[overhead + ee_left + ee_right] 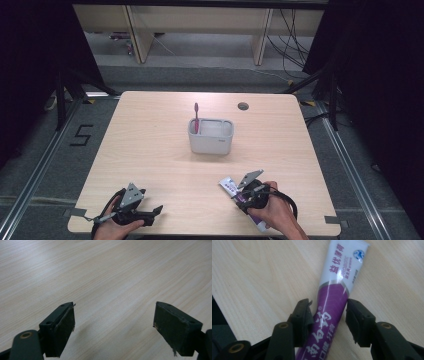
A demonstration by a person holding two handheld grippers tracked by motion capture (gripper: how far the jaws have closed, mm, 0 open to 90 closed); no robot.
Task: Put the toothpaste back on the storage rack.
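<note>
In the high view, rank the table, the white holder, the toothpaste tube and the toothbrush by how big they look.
1. table, by far the largest.
2. white holder.
3. toothpaste tube and toothbrush: unsure. The right gripper and hand cover much of the tube, and the brush stands partly sunk in the holder.

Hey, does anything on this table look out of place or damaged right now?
Only wear: the pad on one finger of the right gripper looks frayed beside the toothpaste tube. The toothbrush stands in its grey holder.
</note>
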